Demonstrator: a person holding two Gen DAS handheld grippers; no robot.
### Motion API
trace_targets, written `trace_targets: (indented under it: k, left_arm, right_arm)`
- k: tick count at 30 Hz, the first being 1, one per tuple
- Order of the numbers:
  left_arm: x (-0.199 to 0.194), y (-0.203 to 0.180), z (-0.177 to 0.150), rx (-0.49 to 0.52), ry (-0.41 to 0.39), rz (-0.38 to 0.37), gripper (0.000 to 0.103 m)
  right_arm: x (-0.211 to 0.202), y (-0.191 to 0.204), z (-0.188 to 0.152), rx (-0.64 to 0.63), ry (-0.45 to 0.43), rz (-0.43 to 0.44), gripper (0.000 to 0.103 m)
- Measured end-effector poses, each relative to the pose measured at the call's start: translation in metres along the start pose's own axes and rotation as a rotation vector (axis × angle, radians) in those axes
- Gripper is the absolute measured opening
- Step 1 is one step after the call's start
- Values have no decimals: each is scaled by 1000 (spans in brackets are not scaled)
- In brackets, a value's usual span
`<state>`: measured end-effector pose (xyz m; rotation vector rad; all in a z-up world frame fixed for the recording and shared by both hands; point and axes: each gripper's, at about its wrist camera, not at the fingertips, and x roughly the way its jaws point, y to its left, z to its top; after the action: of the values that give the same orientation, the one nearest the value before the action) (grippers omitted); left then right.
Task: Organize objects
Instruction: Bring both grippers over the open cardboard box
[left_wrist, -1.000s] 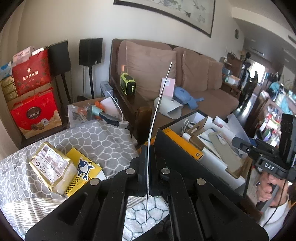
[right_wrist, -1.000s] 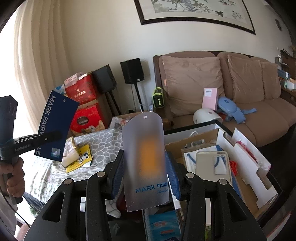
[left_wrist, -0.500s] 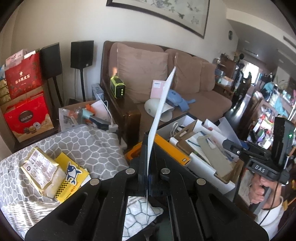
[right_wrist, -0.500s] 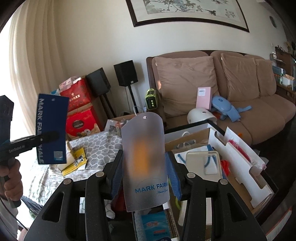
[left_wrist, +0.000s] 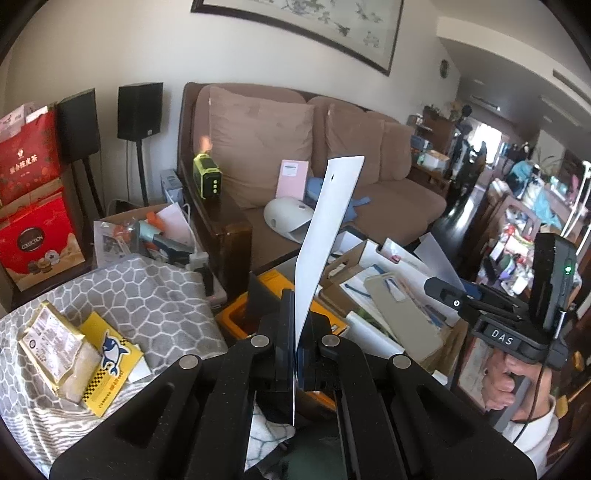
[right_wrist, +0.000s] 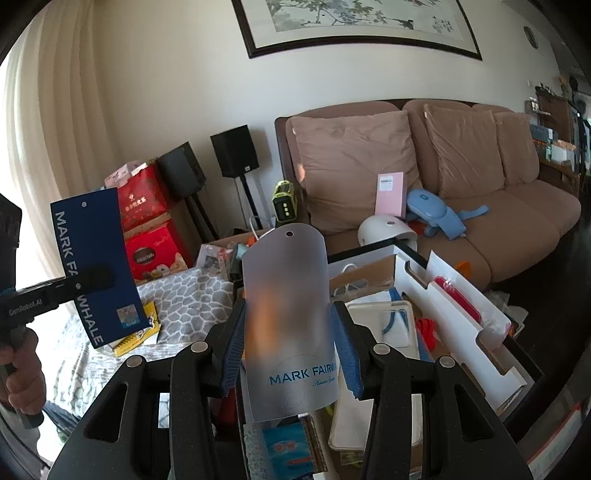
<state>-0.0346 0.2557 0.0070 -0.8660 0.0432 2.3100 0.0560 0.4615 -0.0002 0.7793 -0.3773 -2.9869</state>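
Sorting of tags is judged the step in hand. The blue tag (right_wrist: 96, 269) is pinched flat in the clenched left gripper (left_wrist: 295, 354), raised beside the bed. The frosted tag (right_wrist: 286, 321) is gripped by its edges in the right gripper (right_wrist: 288, 350), above the box (right_wrist: 461, 295) of papers. Each tag should be lowered flat, edges kept unbent, and released only once supported.

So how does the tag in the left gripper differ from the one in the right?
The dark blue tag is opaque with square corners; the frosted tag is translucent with a rounded top. The left gripper pinches the blue one across its faces; the right gripper grips the frosted one by its edges. Both read MARK FAIRWHALE and have a punched hole.
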Motion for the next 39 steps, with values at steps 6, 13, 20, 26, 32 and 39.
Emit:
trace_targets:
  k: [6, 13, 20, 26, 32, 39]
  left_arm:
    - [6, -7, 4, -9, -4, -21, 1]
    - [13, -21, 7, 5, -22, -20, 1]
    - [19, -41, 10, 23, -30, -51, 1]
    - [25, -52, 14, 23, -28, -74, 1]
    - [32, -60, 16, 22, -20, -97, 1]
    - [39, -69, 18, 15, -7, -130, 1]
  right_arm:
    - [0, -6, 0, 15, 6, -7, 46]
    - [-3, -13, -1, 27, 6, -19, 46]
    - [-4, -24, -1, 45, 9, -34, 46]
    - [-5, -31, -2, 59, 16, -46, 46]
    - [-6, -38, -2, 67, 21, -54, 47]
    - [-8, -46, -3, 80, 23, -72, 47]
